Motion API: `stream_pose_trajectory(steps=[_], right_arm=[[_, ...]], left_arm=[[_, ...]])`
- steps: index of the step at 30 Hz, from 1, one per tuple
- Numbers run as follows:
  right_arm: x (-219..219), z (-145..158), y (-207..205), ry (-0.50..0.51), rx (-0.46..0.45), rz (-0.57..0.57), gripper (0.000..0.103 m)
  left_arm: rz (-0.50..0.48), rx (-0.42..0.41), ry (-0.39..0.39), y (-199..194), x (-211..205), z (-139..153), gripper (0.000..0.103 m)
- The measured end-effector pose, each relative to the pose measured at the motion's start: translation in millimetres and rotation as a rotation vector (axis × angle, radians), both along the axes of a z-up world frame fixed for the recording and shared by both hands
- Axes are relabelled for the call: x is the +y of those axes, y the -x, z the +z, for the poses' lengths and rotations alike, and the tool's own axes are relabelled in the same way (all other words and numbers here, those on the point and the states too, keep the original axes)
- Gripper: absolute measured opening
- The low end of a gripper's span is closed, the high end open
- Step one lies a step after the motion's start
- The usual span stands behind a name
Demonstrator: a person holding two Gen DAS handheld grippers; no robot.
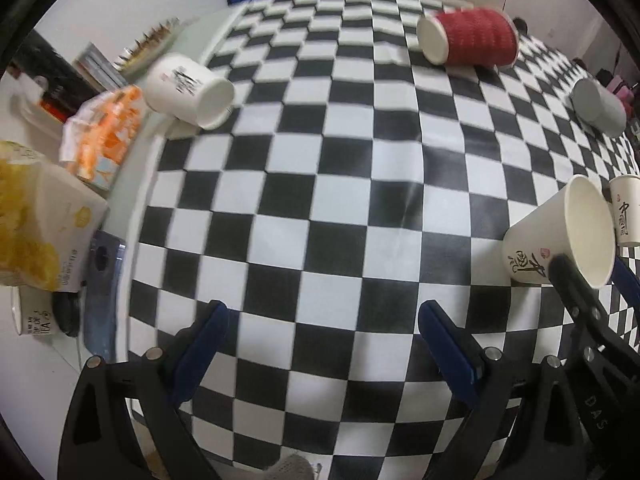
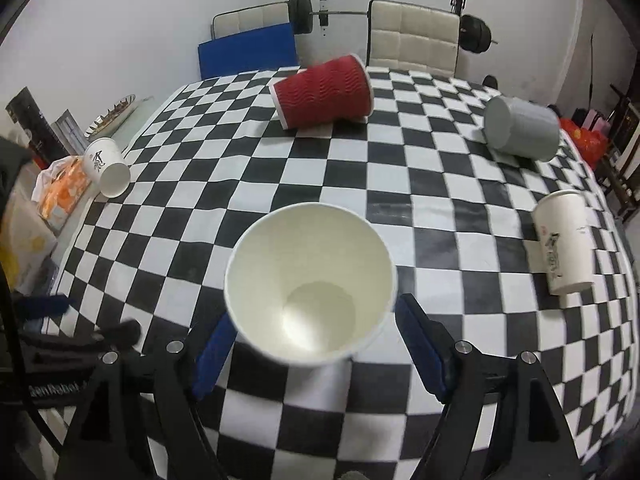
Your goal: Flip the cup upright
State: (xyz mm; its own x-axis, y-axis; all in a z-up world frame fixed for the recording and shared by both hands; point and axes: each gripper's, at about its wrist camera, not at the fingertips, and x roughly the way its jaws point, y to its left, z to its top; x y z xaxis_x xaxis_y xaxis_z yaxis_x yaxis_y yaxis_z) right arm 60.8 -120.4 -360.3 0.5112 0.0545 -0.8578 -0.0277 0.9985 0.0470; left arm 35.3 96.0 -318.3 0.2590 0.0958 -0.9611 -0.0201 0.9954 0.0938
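One white cup (image 2: pixel 311 292) between right gripper (image 2: pixel 316 344) fingers

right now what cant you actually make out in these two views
- Right gripper contact: the white cup hides where the pads meet its wall, right wrist view.
- Lettering on the far-left cup: motion-blurred, left wrist view.
- Red cup and grey cup: mouths face away.
- Right-edge cup: cut off by the frame.
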Motion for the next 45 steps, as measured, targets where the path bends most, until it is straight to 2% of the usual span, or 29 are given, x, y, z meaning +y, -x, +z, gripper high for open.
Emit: stream_pose_trajectory(steps=[8,12,18,28,36,45], right_arm=[[-19.7,45.7,52.2,0.046,-0.026,-0.113,0.081],[-28.6,76.1,81.7,0.053,-0.036,-0.153,0.081],[-38.3,120.0,121.3,0.029,-0.038,-0.156,0.081],[-63.6,191.7,181.1,0.038,-0.053,-0.162,0.081],[-69.2,231.9,210.8,0.030,-0.099,-0.144,0.081],[-72.6,251.0,221.8,0.022,-0.130,-0.129,0.081]], left_arm=[[-0.043,-0.172,-0.015,47.8,-17.1,53.9,0.097],[-0.077,-0.208,0.005,68.0,-38.0,82.8,0.097],[-0.111,-0.264,0.035,100.0,-57.9,121.0,0.097],[-0.086,-0.348,0.042,152.5,-72.7,184.9,0.097],[-0.038,-0.384,0.052,177.8,-67.1,214.6,0.097],[-0.021,-0.420,0.062,186.4,-69.4,228.4,0.097]])
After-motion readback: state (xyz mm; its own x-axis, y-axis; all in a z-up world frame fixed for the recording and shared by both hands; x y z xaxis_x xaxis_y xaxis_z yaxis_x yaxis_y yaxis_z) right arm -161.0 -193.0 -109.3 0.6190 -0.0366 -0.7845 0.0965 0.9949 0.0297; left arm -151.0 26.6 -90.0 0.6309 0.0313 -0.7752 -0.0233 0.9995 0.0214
